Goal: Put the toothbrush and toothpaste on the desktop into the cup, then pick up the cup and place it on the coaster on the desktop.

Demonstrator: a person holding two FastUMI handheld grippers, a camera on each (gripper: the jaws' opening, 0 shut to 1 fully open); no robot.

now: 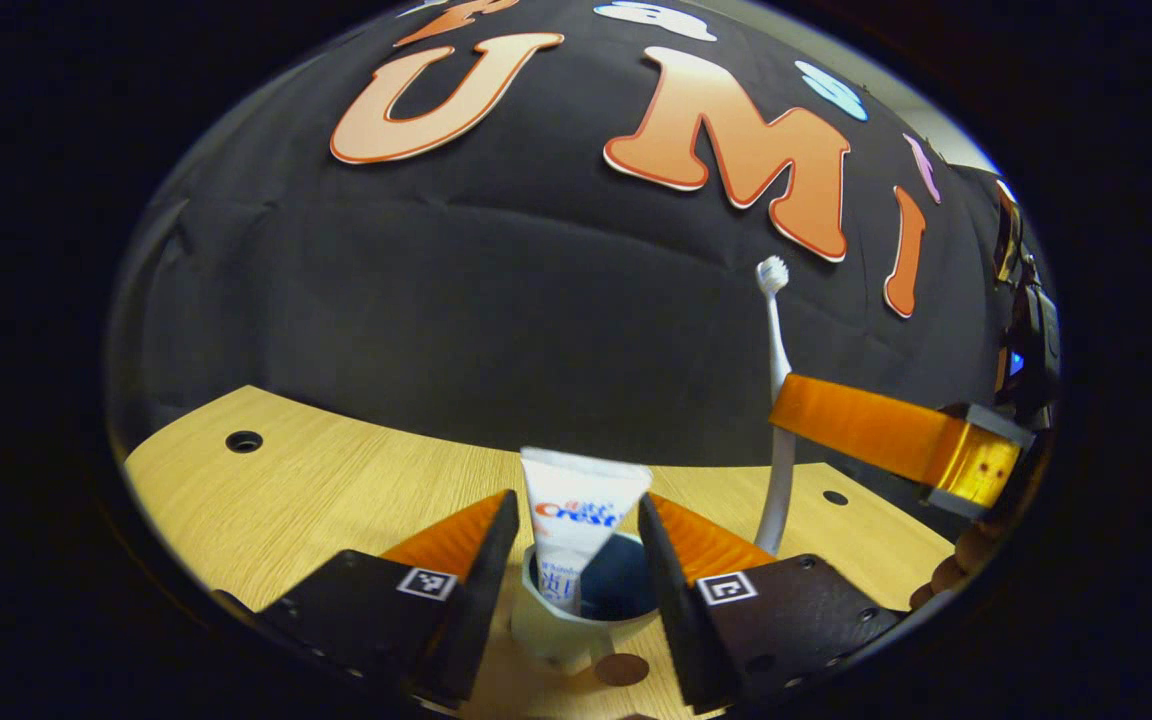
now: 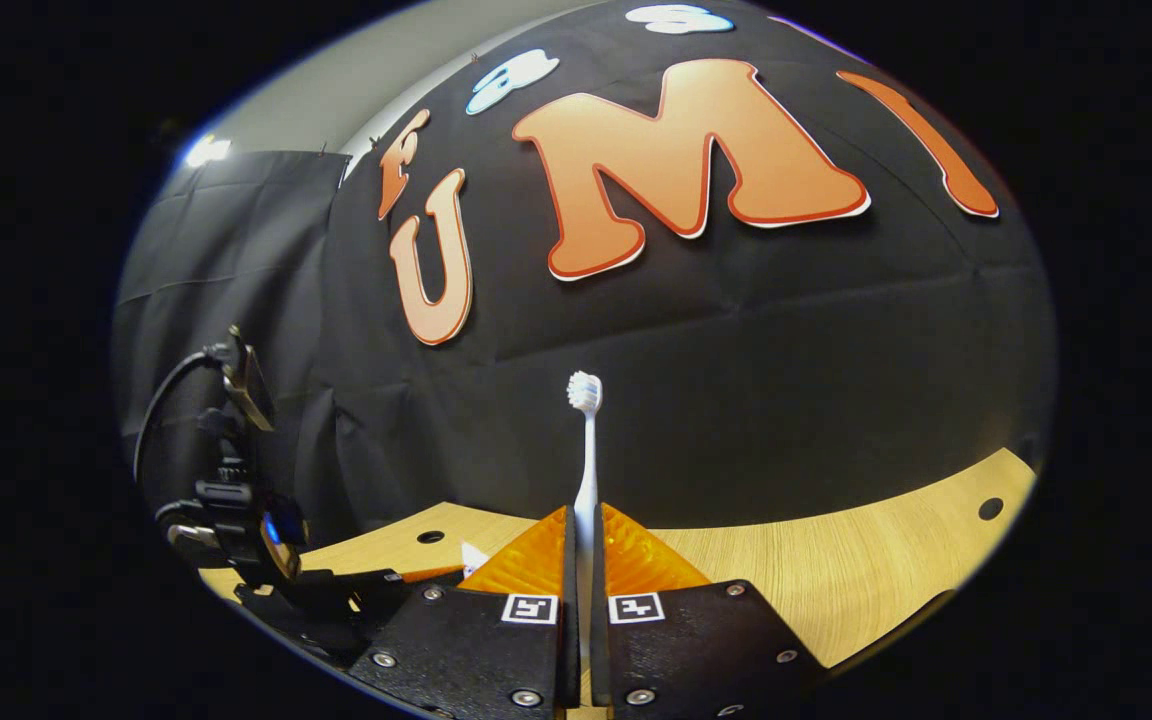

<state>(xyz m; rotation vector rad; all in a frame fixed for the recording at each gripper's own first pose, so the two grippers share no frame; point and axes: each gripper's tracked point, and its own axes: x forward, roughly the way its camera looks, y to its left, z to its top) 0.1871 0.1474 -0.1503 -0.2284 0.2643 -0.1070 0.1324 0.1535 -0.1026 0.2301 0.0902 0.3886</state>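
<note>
both sets of jaws read clearly from where i sit. on my left gripper [image 1: 578, 535] the jaws stand wide apart, one finger on each side of the cup [image 1: 586, 610], and i can't tell whether either one touches its wall. the toothpaste [image 1: 576, 520] stands upright inside that cup, its flat crimped end up, rising between my two fingers. the cup sits on the wooden desktop [image 1: 336, 490], and a small brown disc, the coaster [image 1: 621, 669], lies just in front of it (partly cut off at the lower edge).

on my right gripper [image 2: 584, 545] the jaws are closed onto the toothbrush [image 2: 586, 450], pinching its handle so it stands upright with the bristle head on top, above the desktop. in the left gripper view i see that same brush to the right of the cup, apart from it, held by the other gripper's fingers [image 1: 876, 430].
</note>
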